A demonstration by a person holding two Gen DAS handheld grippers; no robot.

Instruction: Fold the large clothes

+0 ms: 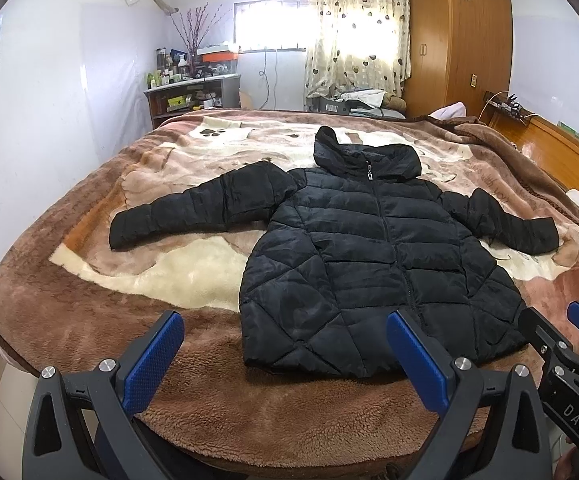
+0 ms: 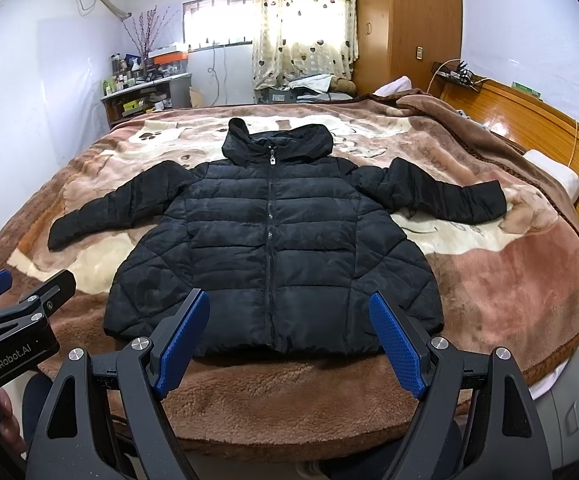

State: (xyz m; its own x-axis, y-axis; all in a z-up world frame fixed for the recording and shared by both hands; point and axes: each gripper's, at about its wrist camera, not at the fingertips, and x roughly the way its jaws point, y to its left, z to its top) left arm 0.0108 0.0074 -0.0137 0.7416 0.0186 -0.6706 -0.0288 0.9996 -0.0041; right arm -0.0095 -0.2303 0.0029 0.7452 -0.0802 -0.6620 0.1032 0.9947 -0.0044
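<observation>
Your left gripper (image 1: pixel 285 356) hangs over the near edge of the bed, fingers (image 1: pixel 153 354) spread wide, holding nothing. Your right gripper (image 2: pixel 289 342) sits just beside it on the right, fingers (image 2: pixel 397 346) also wide apart and empty, lined up with the jacket's hem. Neither touches the jacket.

The blanket (image 1: pixel 89 312) is brown plush with cream patches and covers the bed. The jacket (image 1: pixel 369 264) is black, quilted, lying flat front-up on the blanket, zipped closed, hem toward you. Both sleeves are spread out: left sleeve (image 1: pixel 193 210) angled left, right sleeve (image 1: pixel 505 220) angled right. The hood (image 1: pixel 363 156) lies at the far end, zip pull at the collar.

Farther right, a wooden headboard (image 2: pixel 529 128). Far left, a cluttered shelf (image 1: pixel 189 94). Far wall has a bright window with a curtain (image 1: pixel 353 32); a wardrobe (image 1: pixel 457 32) stands right of it.
</observation>
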